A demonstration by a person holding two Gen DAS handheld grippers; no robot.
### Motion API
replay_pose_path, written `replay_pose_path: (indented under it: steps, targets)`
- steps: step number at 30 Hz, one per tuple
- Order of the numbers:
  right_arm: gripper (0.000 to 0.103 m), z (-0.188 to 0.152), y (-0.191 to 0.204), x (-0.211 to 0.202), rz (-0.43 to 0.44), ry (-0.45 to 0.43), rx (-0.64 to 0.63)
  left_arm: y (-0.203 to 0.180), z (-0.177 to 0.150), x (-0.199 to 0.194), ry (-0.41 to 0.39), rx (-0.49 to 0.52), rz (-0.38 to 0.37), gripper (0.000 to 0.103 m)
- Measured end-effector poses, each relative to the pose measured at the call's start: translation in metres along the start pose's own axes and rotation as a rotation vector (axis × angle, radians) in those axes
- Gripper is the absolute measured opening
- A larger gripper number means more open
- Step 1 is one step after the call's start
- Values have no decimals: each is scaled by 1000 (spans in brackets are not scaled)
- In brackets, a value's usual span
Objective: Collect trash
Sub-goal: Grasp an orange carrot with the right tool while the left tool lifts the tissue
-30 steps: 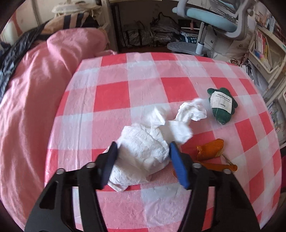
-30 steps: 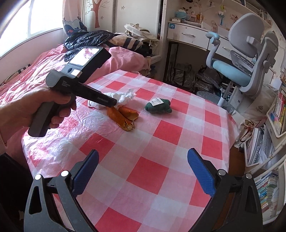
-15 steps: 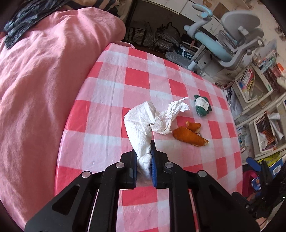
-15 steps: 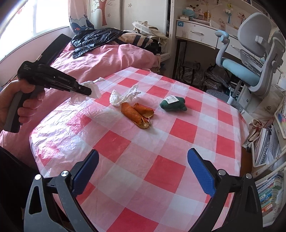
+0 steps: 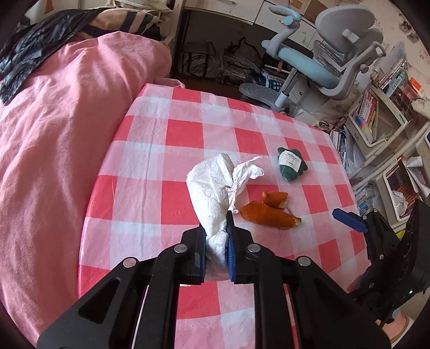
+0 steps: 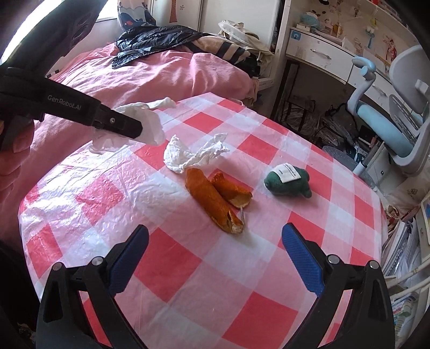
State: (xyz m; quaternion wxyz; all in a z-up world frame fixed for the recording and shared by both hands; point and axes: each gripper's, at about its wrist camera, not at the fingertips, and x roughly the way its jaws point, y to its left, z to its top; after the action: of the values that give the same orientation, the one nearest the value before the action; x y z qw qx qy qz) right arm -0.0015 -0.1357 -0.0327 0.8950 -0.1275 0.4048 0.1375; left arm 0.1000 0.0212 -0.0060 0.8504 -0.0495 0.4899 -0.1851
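Two peels (image 6: 215,200) lie on the checked tablecloth (image 6: 188,268) beside a pink bed (image 6: 166,72).

A round table (image 6: 174,268) with a red and white checked cloth stands just beside a bed (image 6: 161,69) covered in a pink quilt. A dark jacket (image 6: 161,37) lies on the bed. Behind the table a grey and blue desk chair (image 5: 328,61) stands at a white desk (image 6: 322,56). Bookshelves (image 5: 376,112) fill the right side. Daylight comes from a window (image 6: 35,18) at the left.

Right gripper (image 6: 213,248) agape above tablecloth (image 6: 188,268)
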Motion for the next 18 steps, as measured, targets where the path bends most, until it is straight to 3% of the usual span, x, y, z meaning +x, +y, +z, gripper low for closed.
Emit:
replay_pose_path:
  steps: [5, 7, 9, 11, 12, 13, 18]
  targets:
    - [92, 15, -1, 24, -14, 2, -18, 5, 15, -1, -23, -27, -2, 12]
    - [78, 18, -6, 37, 2, 30, -10, 8, 17, -2, -28, -31, -3, 12]
    - [52, 18, -10, 50, 23, 67, -3, 11, 19, -4, -32, -34, -5, 12]
    - [39, 16, -12, 54, 54, 82, 14, 14, 20, -5, -34, -37, -1, 12]
    - [23, 17, -12, 54, 57, 92, 17, 15, 20, -6, -34, -42, 2, 12]
    - [19, 16, -10, 52, 65, 105, 12, 17, 21, -6, -35, -46, 3, 12]
    - [17, 4, 0, 31, 100, 127, -25, 11, 19, -13, -44, -37, 2, 12]
